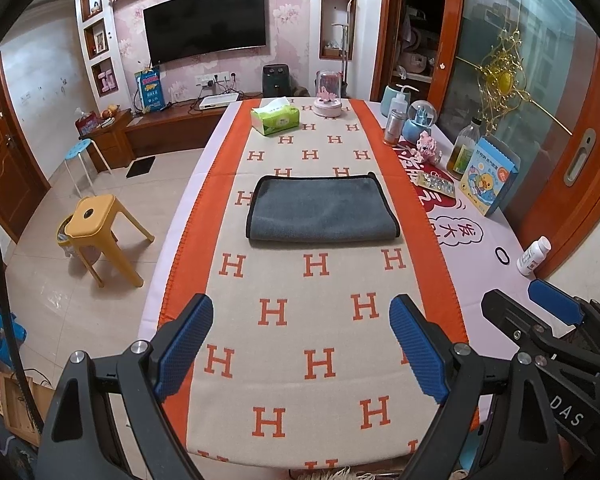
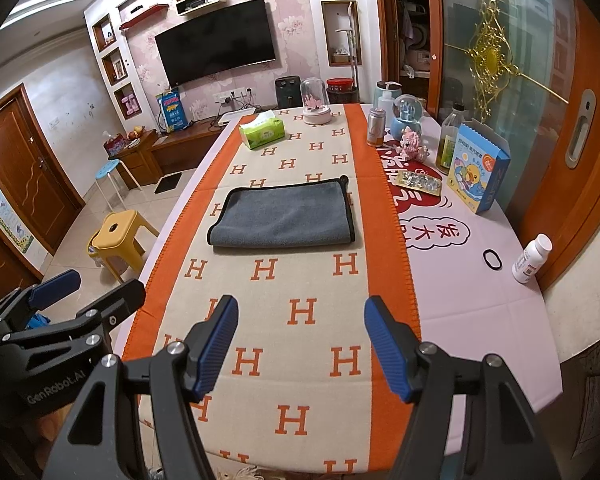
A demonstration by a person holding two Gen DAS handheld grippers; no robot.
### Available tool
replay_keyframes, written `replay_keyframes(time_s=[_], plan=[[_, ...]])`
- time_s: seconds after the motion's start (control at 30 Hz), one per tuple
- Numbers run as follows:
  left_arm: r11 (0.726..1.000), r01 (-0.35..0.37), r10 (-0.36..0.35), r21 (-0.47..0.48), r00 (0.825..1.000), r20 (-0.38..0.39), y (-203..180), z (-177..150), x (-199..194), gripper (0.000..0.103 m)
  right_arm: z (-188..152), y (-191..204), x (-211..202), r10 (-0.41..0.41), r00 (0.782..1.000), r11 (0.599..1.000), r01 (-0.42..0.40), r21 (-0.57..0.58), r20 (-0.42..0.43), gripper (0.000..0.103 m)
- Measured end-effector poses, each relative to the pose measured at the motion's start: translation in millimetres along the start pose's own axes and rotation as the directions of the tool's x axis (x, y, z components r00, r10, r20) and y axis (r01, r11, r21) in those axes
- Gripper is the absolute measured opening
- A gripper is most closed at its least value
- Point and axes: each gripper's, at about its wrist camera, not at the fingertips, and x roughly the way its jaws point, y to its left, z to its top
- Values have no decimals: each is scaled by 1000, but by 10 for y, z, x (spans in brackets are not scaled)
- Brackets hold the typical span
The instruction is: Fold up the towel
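A grey towel point(image 1: 322, 209) with black trim lies folded flat in the middle of the orange and beige H-patterned runner point(image 1: 300, 320); it also shows in the right wrist view point(image 2: 284, 216). My left gripper point(image 1: 300, 344) is open and empty, above the near end of the table, well short of the towel. My right gripper point(image 2: 300, 344) is open and empty, beside the left one at about the same distance from the towel. The right gripper shows at the right edge of the left wrist view point(image 1: 540, 316). The left gripper shows at the left edge of the right wrist view point(image 2: 88, 288).
A green tissue box point(image 1: 275, 119) and a glass dome ornament point(image 1: 329, 94) stand at the table's far end. Bottles, a snow globe point(image 1: 420, 122), a blue carton point(image 1: 490, 176), a blister pack point(image 1: 436, 185), a hair tie point(image 1: 502, 256) and a white pill bottle point(image 1: 534, 256) line the right side. A yellow stool point(image 1: 100, 232) stands left.
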Motion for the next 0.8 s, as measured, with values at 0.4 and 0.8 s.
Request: replay_keyframes(time_s=[0.4, 0.8], plan=[[1000, 1, -1, 2, 1000, -8, 10, -6, 62, 89, -1, -2, 2, 0, 1000, 1000, 0, 0, 1, 66], [1000, 3, -3, 5, 1000, -11, 8, -14, 78, 89, 1, -1, 9, 0, 1000, 1000, 0, 1, 0, 66]])
